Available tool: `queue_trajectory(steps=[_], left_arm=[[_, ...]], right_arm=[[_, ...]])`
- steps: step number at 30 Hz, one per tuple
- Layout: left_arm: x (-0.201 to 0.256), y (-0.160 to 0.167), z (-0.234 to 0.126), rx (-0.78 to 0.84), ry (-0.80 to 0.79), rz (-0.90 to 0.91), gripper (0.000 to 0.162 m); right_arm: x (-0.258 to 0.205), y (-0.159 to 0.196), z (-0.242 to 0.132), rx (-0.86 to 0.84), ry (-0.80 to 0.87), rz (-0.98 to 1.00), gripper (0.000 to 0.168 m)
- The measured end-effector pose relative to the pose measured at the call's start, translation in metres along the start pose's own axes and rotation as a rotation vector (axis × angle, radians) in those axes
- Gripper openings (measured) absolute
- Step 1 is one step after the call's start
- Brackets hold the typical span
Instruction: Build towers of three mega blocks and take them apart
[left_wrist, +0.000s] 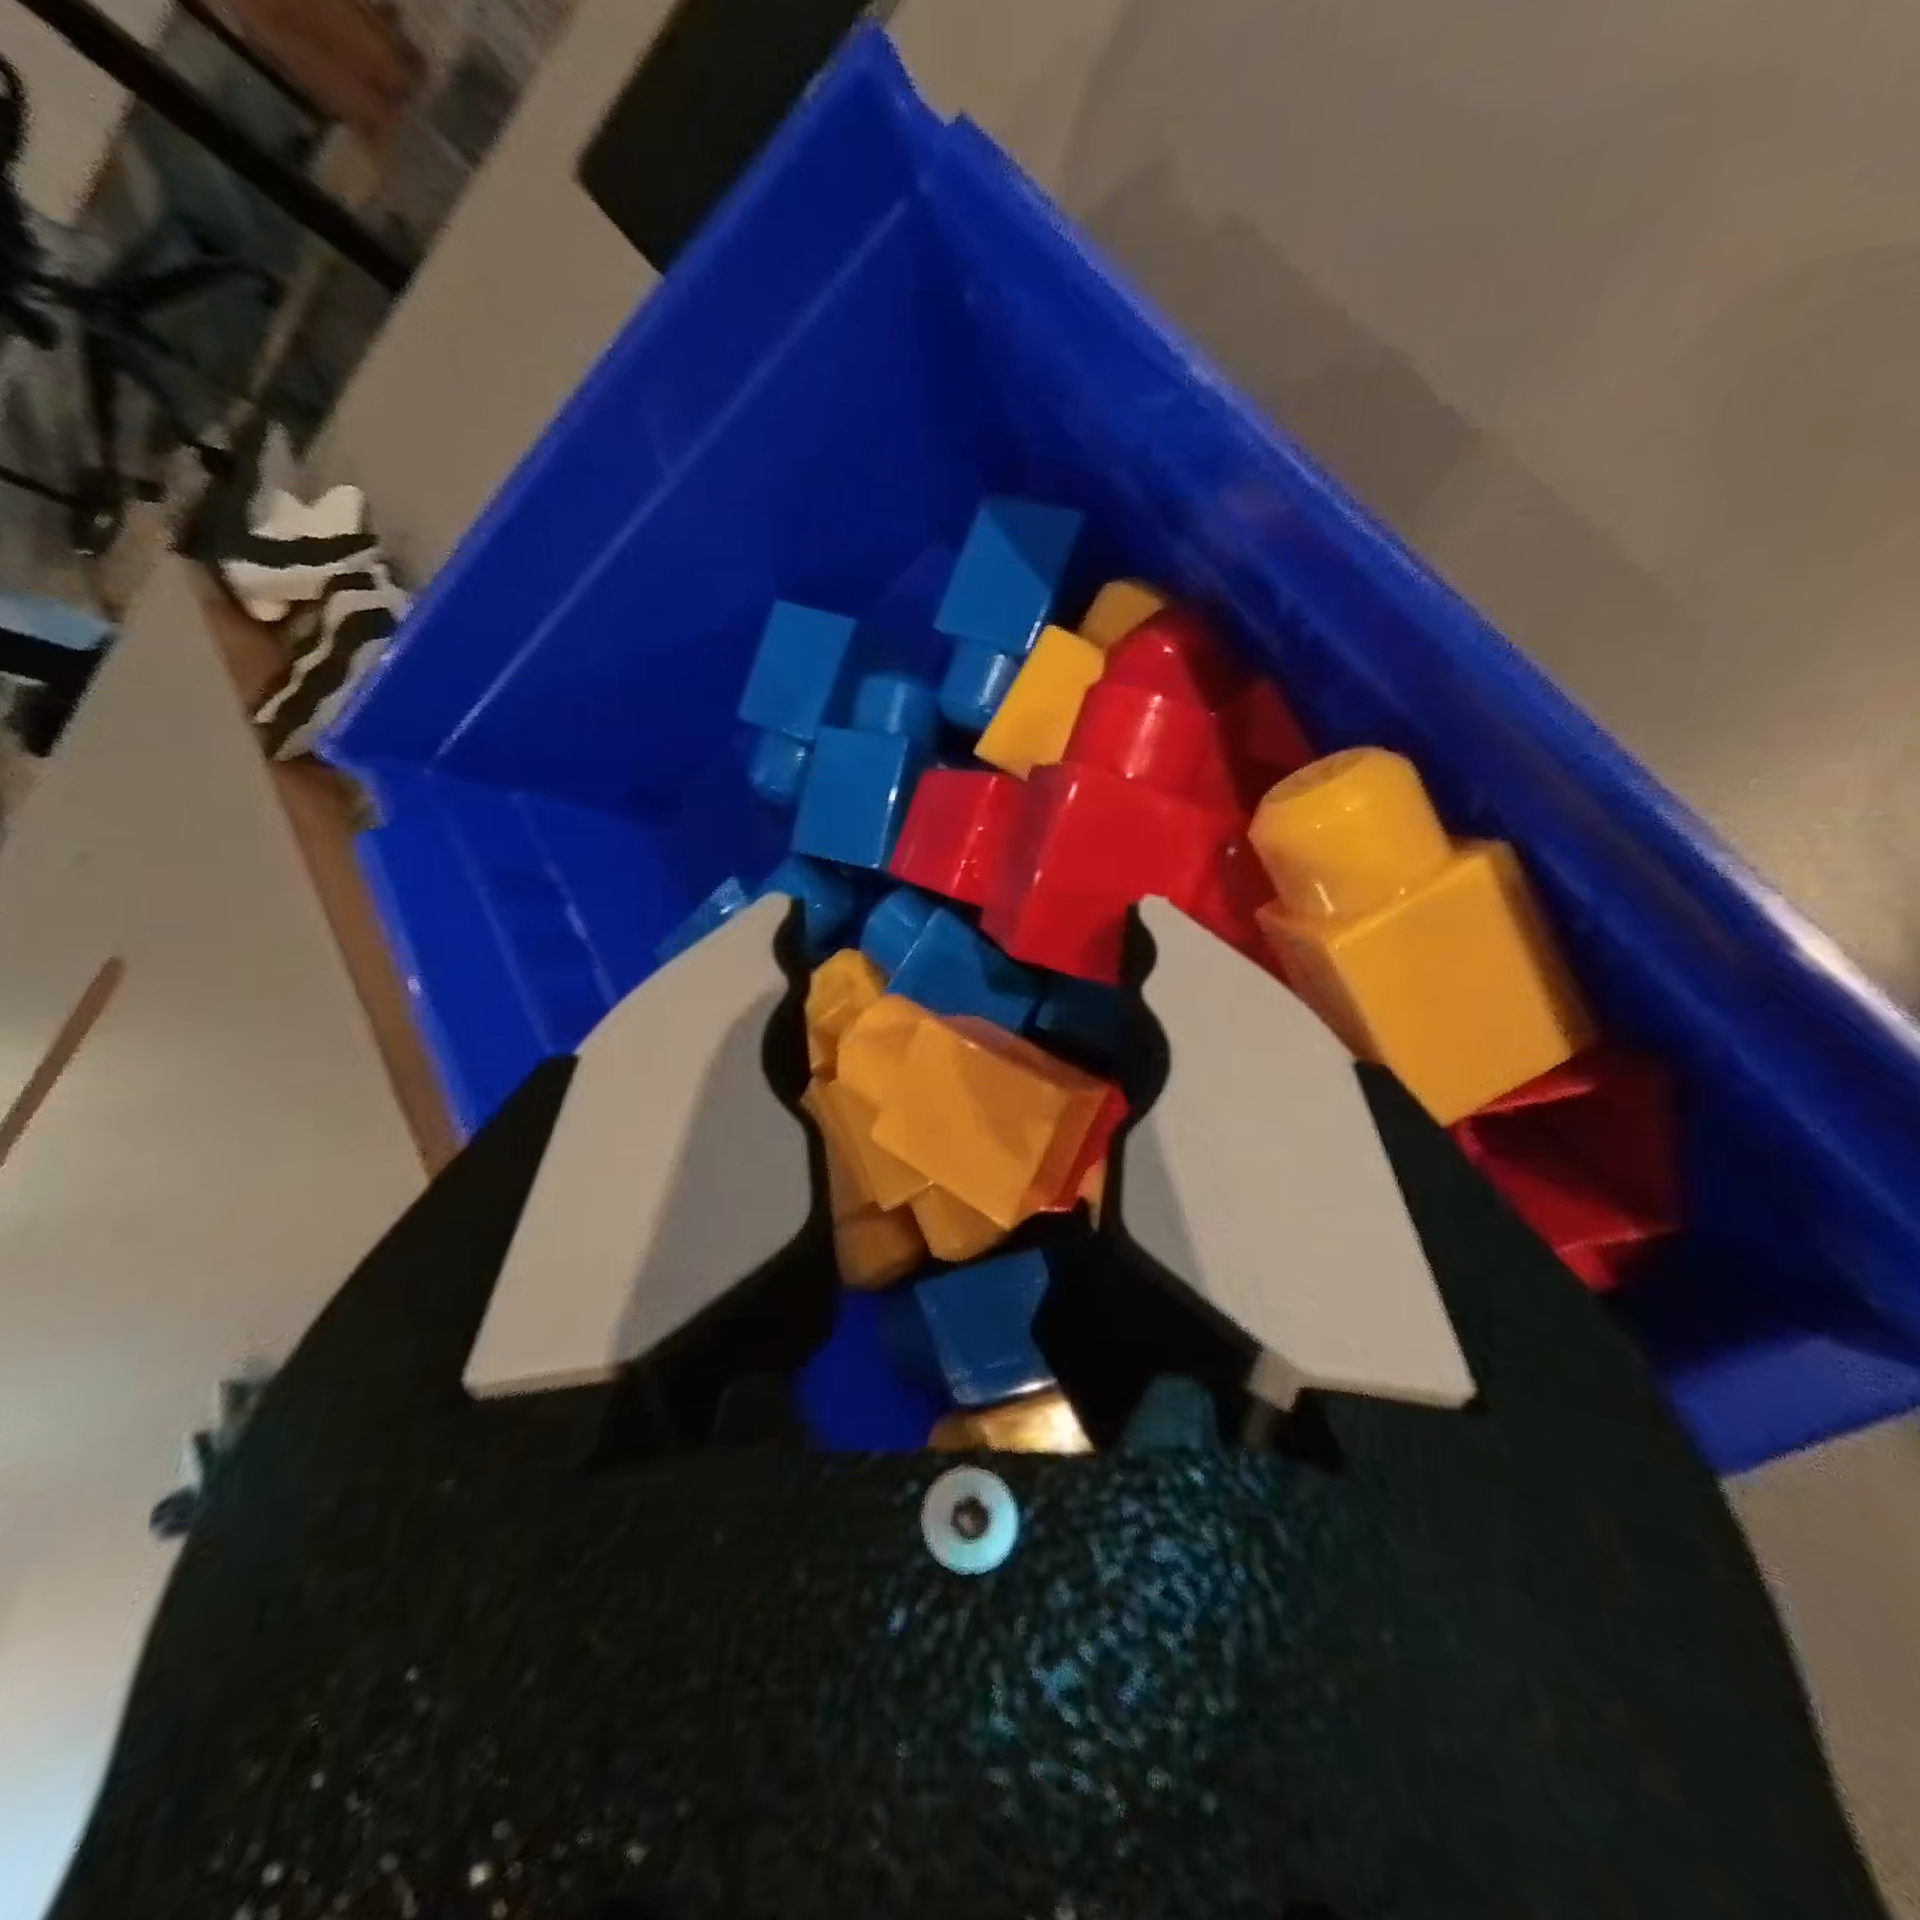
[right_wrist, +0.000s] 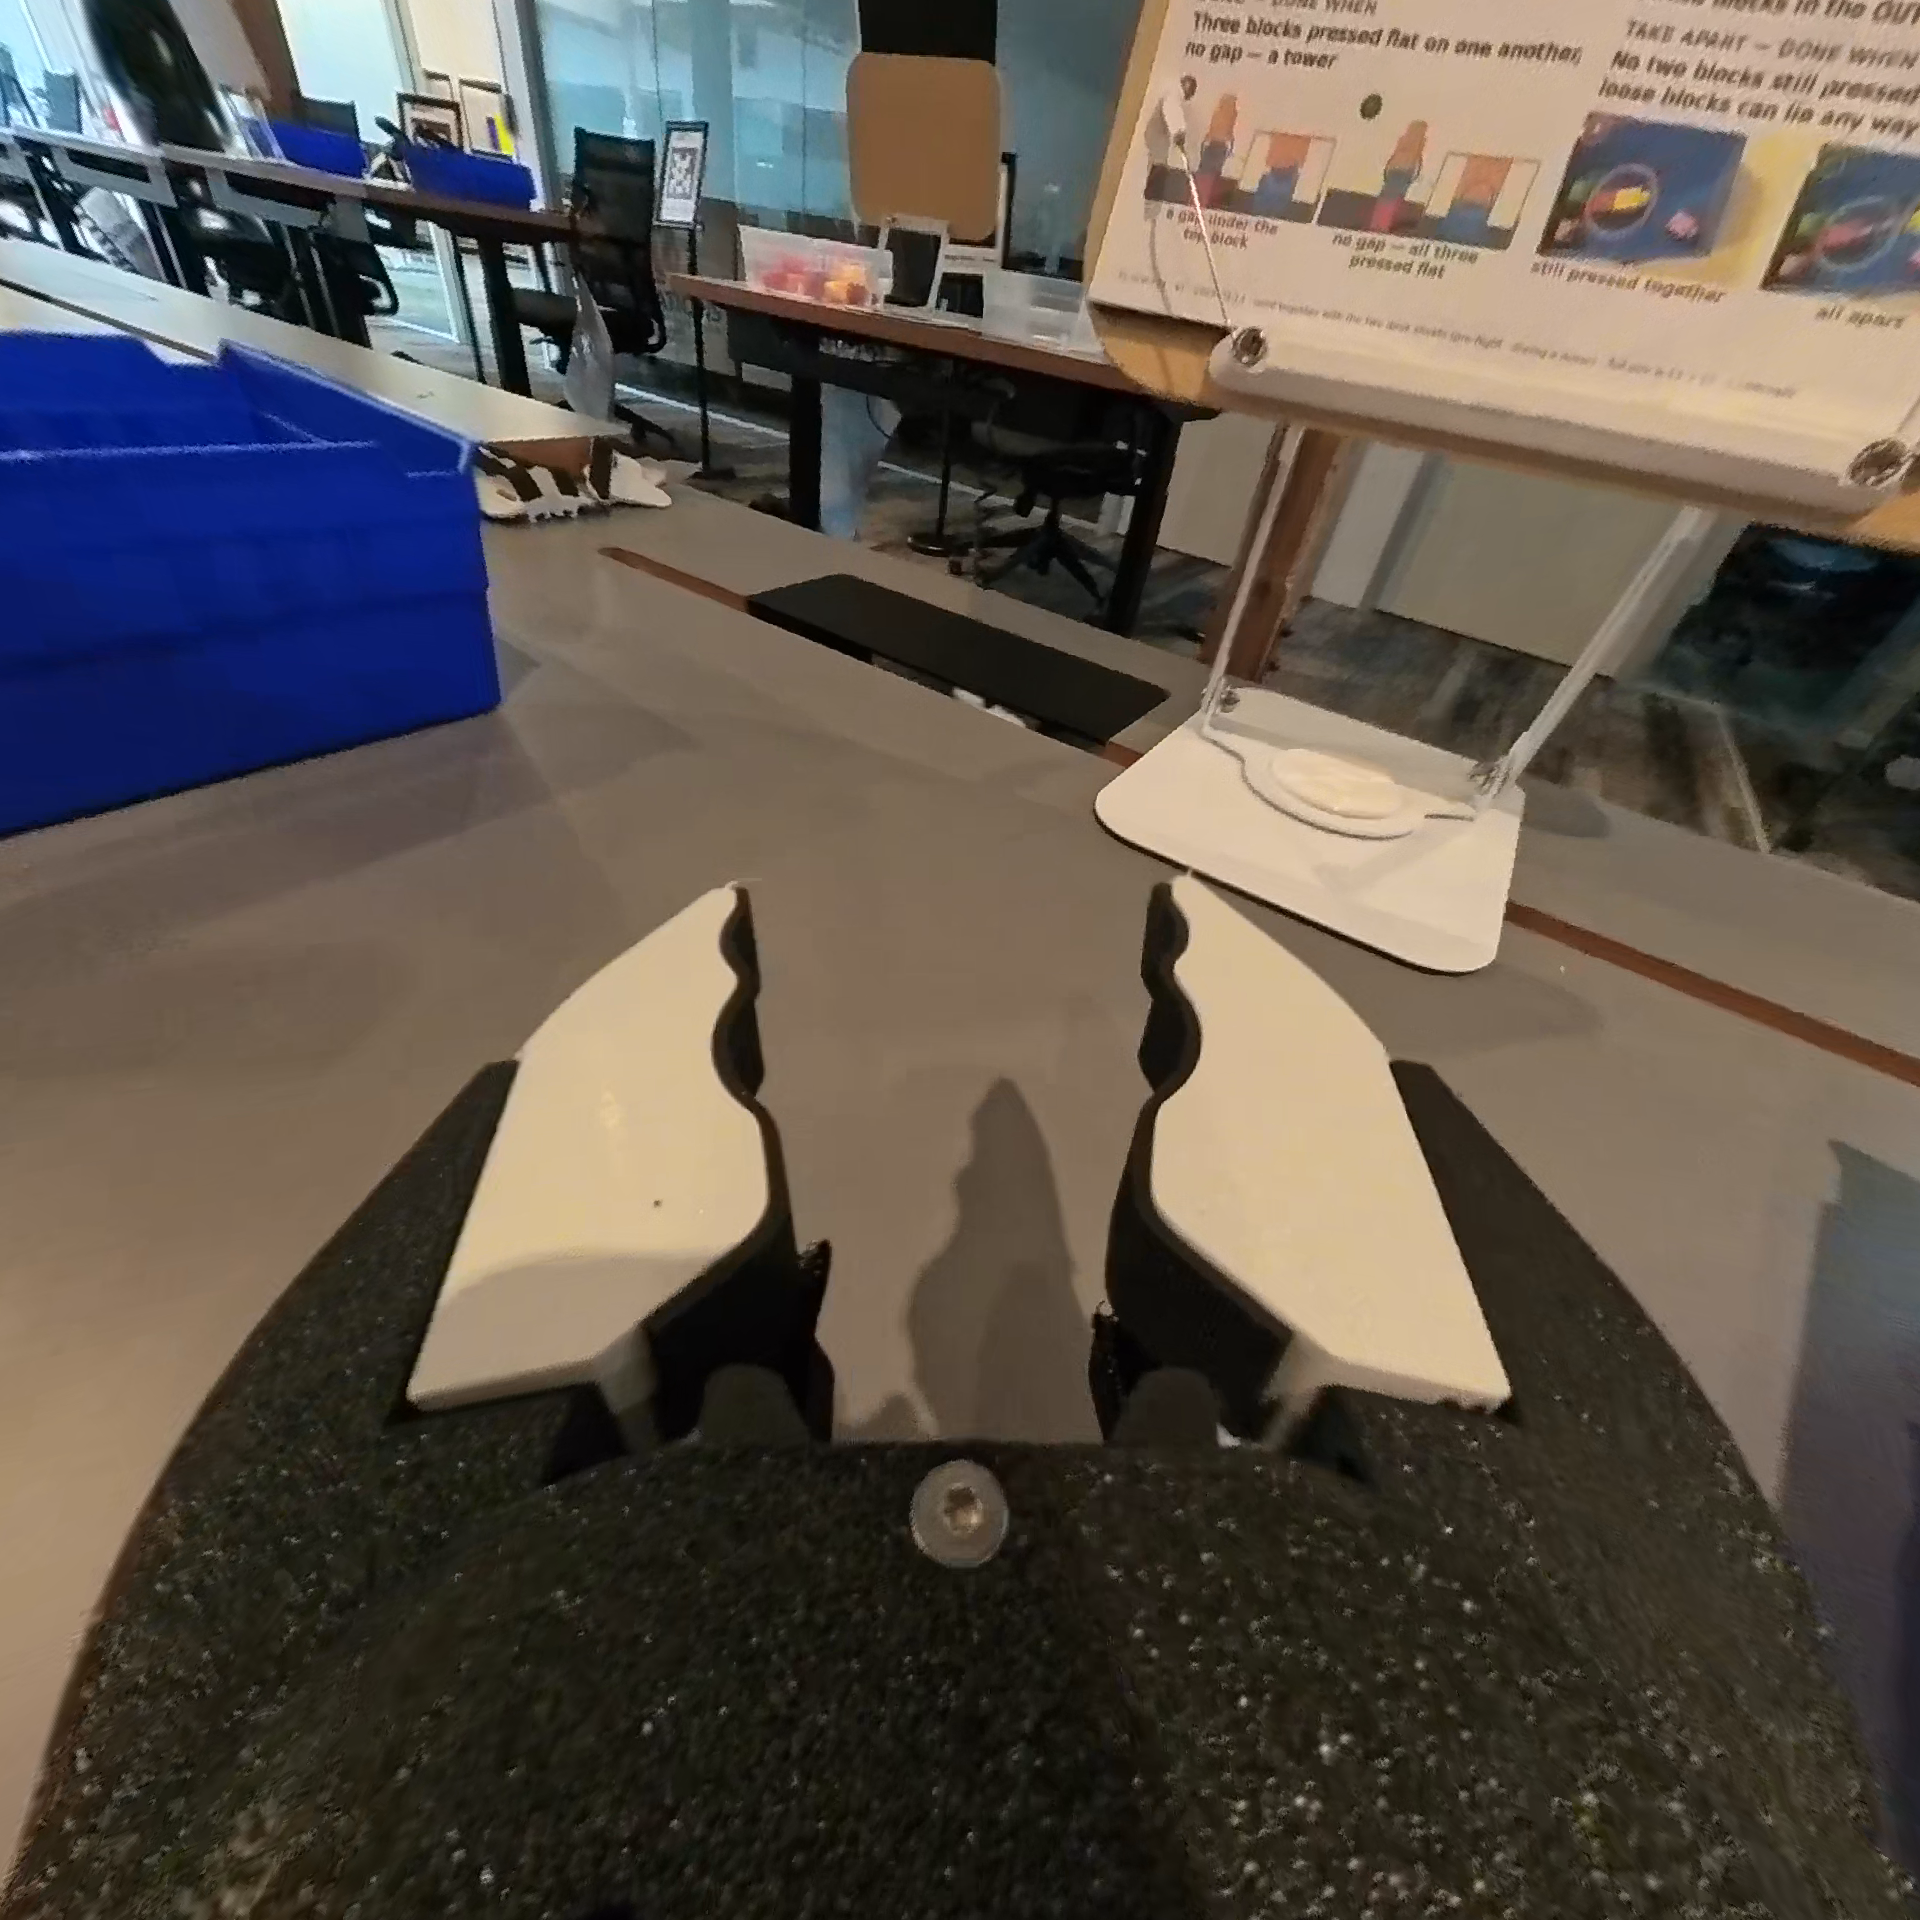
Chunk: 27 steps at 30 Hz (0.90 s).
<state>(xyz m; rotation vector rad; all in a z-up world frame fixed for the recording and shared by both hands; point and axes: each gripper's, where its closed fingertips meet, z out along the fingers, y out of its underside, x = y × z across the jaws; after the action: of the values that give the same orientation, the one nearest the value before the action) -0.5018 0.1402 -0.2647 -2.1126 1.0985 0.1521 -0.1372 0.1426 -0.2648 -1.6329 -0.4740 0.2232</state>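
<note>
A blue bin (left_wrist: 727, 436) holds a loose pile of mega blocks: blue blocks (left_wrist: 852, 795), red blocks (left_wrist: 1070, 842) and yellow blocks (left_wrist: 1413, 935). My left gripper (left_wrist: 961, 914) hangs open over the pile, its fingers to either side of a yellow block (left_wrist: 966, 1122) and a blue block (left_wrist: 956, 977), with nothing held. The view is motion-blurred. My right gripper (right_wrist: 951, 899) is open and empty above the grey table (right_wrist: 831, 790). The blue bin (right_wrist: 239, 592) stands to its far left.
A white stand (right_wrist: 1340, 831) carrying an instruction card (right_wrist: 1507, 208) stands at the right on the table. A black flat pad (right_wrist: 956, 655) lies at the far edge. A black-and-white striped object (right_wrist: 571, 483) lies behind the bin. Desks and chairs lie beyond. Tip to tip, the grippers are about 35 cm apart.
</note>
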Motion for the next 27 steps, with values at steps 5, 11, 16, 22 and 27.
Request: queue_trajectory(steps=[5, 11, 16, 22, 27], left_arm=[[0.003, 0.005, 0.008, -0.083, 0.086, 0.073, 0.059], [0.009, 0.008, 0.012, -0.124, 0.186, 0.12, 0.058], [0.014, 0.008, 0.016, -0.138, 0.239, 0.153, 0.054], [0.015, 0.013, 0.024, -0.193, 0.262, 0.181, 0.053], [0.01, 0.015, 0.033, -0.227, 0.235, 0.168, 0.051]], right_arm=[[0.001, 0.003, 0.001, -0.021, -0.02, 0.055, 0.08], [-0.001, 0.008, 0.003, -0.044, -0.03, 0.044, 0.079], [-0.003, 0.01, 0.003, -0.053, -0.039, 0.037, 0.076], [-0.003, 0.009, 0.003, -0.05, -0.044, 0.048, 0.074], [-0.002, 0.007, 0.002, -0.041, -0.04, 0.044, 0.073]])
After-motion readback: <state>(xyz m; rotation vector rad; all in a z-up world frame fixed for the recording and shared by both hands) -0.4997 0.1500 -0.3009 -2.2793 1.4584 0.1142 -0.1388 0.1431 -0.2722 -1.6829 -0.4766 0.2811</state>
